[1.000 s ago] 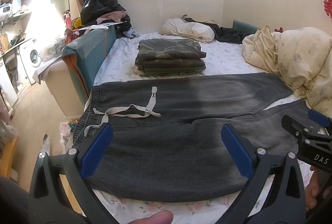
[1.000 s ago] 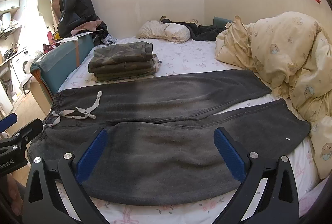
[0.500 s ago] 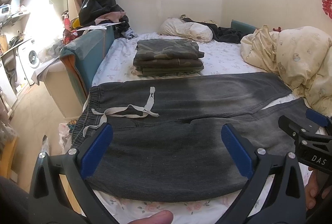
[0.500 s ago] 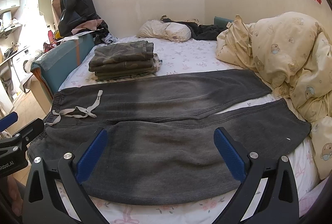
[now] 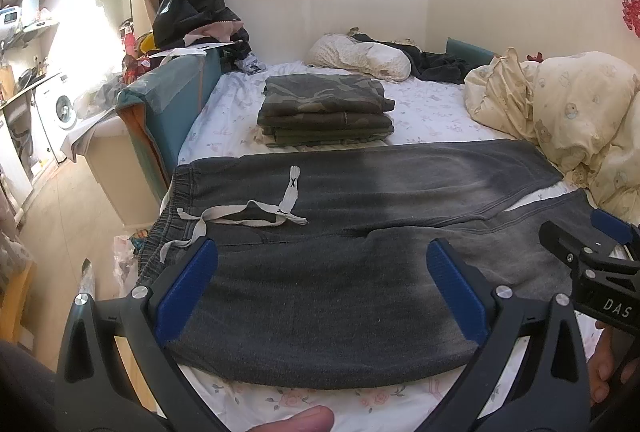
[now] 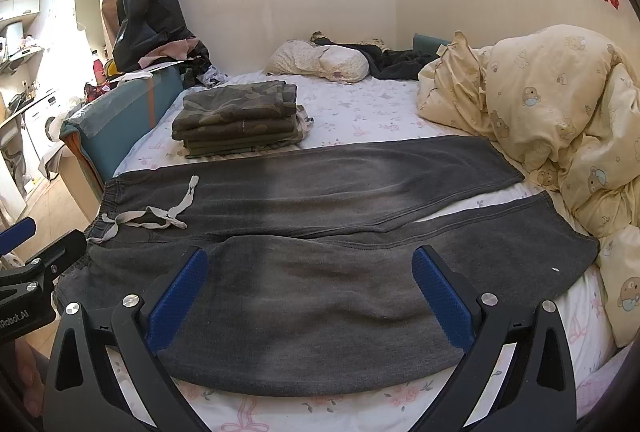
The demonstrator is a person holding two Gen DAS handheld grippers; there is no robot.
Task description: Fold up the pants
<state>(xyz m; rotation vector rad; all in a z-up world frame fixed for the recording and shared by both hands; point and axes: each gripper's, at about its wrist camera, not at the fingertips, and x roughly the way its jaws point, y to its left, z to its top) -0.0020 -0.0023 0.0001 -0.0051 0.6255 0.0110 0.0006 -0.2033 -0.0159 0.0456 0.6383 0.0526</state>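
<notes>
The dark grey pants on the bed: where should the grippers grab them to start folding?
Probably the near edge of the dark grey pants: left gripper by the waistband, right gripper by the near leg's cuff. They lie flat, legs apart, so that leg can lift over the far one.

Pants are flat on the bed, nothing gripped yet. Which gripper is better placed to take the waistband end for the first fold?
Left. The left gripper hangs open near the waistband and drawstring of the grey pants. The right gripper, also open, sits nearer the leg cuffs.
</notes>
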